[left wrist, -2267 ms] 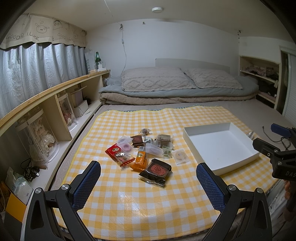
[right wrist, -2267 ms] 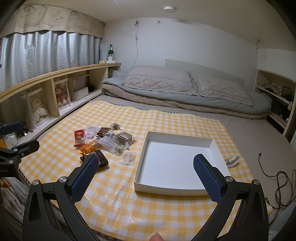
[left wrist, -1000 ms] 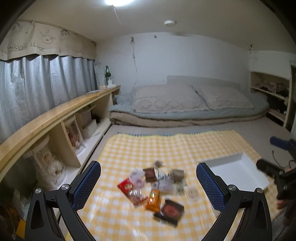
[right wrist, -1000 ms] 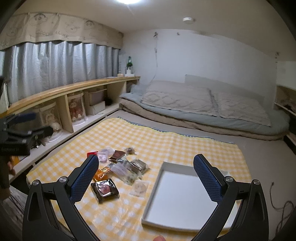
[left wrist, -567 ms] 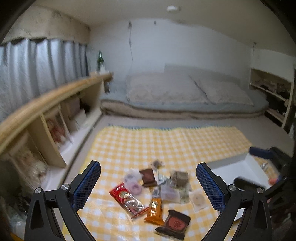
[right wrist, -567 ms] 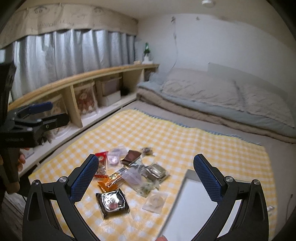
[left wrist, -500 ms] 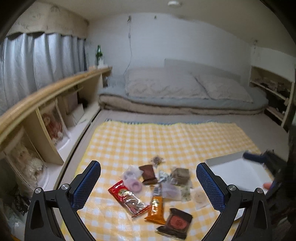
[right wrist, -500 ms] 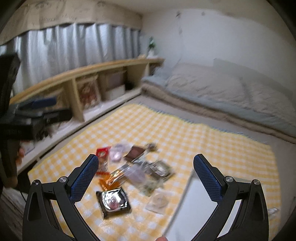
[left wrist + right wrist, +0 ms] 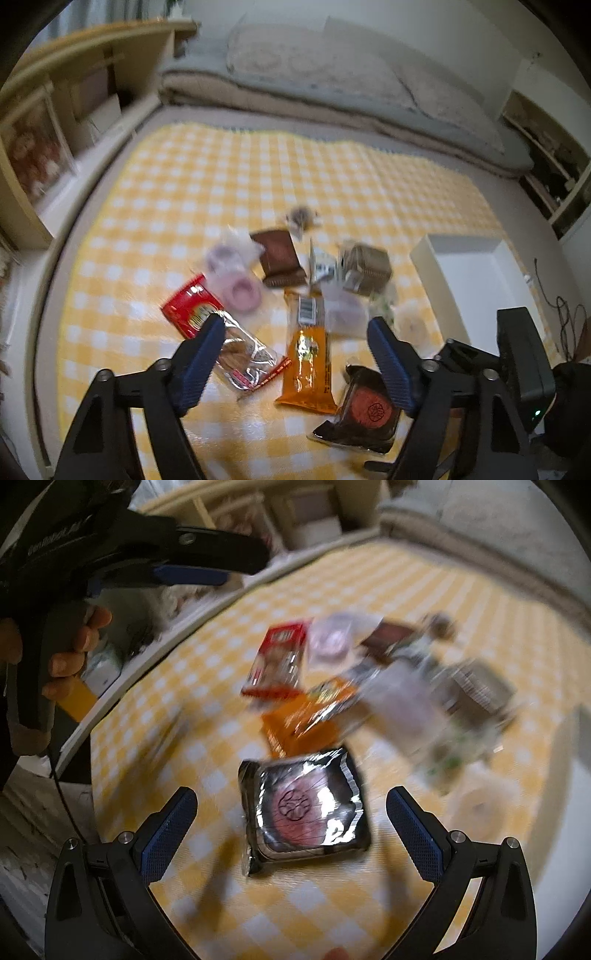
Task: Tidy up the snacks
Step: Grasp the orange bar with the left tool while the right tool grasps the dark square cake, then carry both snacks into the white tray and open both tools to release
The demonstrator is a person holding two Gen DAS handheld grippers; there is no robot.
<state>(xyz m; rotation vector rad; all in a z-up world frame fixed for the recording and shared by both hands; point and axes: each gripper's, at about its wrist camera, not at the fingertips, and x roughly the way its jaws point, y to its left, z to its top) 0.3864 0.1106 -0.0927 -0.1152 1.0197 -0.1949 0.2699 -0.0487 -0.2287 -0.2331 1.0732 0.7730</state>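
Snacks (image 9: 295, 302): heaped on yellow checked cloth (image 9: 184, 192); writing blurred, unreadable.
Left gripper (image 9: 295, 354): jaws just narrowed, still apart, nothing clamped.
Right gripper (image 9: 291, 830): jaws apart over near black packet (image 9: 303, 808).

Glossy foil black packet (image 9: 306, 808) on a smooth, sheeny checked cloth (image 9: 332, 904).

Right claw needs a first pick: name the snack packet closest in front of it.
The black glossy square packet with a red round emblem, lying on the yellow checked cloth between the open right claw's fingers. The orange and red packets lie farther back.
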